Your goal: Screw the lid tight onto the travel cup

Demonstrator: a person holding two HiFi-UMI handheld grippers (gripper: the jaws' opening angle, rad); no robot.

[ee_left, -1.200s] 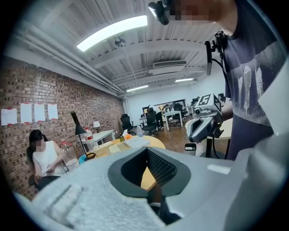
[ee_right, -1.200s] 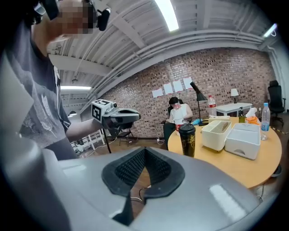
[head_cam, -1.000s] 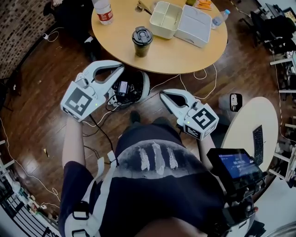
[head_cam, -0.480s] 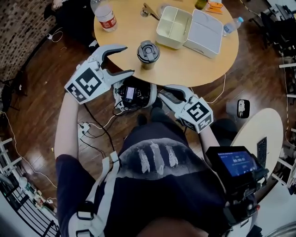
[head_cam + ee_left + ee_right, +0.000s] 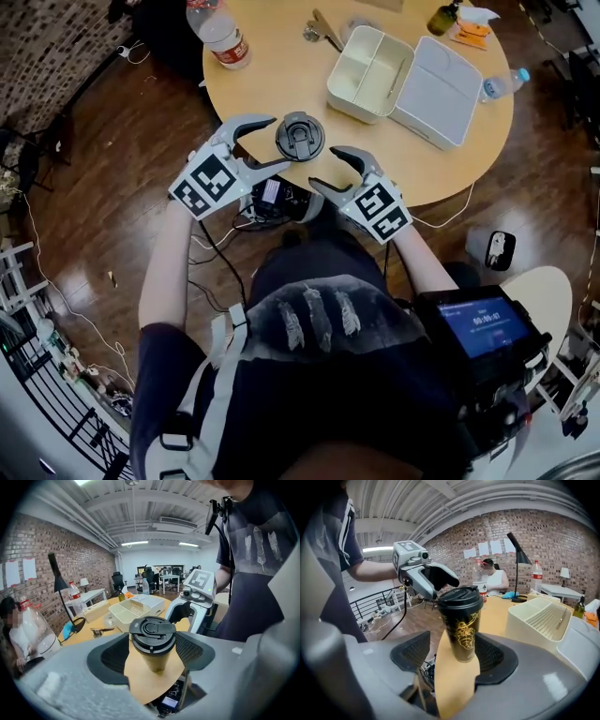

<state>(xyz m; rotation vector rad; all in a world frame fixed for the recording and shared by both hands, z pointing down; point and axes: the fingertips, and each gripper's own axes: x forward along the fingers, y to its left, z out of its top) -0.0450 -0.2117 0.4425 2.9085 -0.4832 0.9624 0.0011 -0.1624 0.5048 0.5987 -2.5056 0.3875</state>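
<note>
While the lid (image 5: 300,137) hides the travel cup (image 5: 462,632) mouth, left gripper (image 5: 277,141) and right gripper (image 5: 322,167) flank it, just opened.

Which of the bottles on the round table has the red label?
The big clear bottle at the table's far left edge. The small right-hand bottle has a blue cap; the dark bottle shows no red.

The travel cup (image 5: 462,631) – its lid (image 5: 299,138) on top – is set at the round table's (image 5: 272,80) near edge, a divided box (image 5: 368,73) behind it to the right, a flat tray (image 5: 437,81) touching that box's right side, a water bottle (image 5: 218,34) back left.
</note>
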